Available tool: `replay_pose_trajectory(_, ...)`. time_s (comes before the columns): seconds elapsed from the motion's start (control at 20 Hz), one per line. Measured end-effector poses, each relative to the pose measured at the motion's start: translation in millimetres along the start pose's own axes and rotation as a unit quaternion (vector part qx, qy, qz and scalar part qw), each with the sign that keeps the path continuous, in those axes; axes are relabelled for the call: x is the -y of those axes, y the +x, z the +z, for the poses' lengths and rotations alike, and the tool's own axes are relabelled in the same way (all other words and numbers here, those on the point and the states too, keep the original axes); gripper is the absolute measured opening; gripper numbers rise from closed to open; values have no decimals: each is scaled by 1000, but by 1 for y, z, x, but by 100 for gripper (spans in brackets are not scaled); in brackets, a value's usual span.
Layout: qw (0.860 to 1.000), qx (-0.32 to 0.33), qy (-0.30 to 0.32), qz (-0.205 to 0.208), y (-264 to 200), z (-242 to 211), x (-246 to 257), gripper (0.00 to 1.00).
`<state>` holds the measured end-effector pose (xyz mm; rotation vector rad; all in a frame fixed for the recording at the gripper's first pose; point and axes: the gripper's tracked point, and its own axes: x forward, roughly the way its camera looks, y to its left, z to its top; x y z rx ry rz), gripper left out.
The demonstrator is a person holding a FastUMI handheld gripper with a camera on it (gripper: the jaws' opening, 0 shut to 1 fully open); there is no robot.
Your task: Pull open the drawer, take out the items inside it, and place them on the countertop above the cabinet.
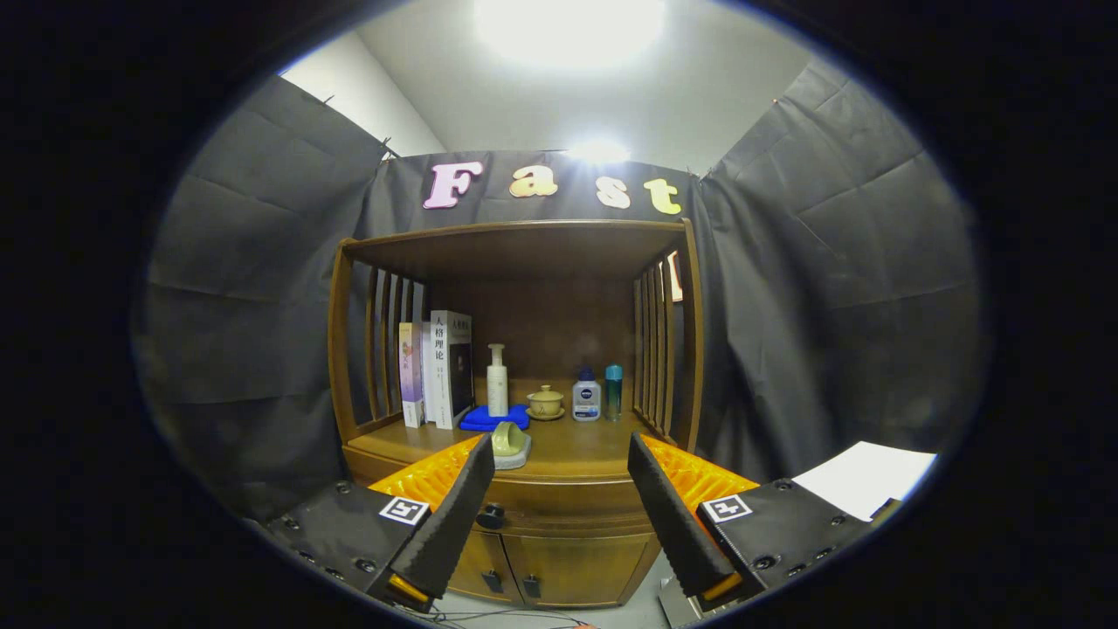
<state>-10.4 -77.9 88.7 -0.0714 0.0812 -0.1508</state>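
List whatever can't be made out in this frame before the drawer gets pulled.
- Drawer contents: gripper view, hidden behind its closed front.
- Drawer knob: partly covered by one finger of the open gripper, which holds nothing.
- Lower cabinet doors: sides covered by the fingers.
- Cup on its side on the countertop: one edge behind a fingertip.
- Book and small bottle labels: too small.
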Motion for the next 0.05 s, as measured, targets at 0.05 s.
replay_pose_trajectory(0.05, 1000, 1, 0, 0, 1, 0, 0, 98)
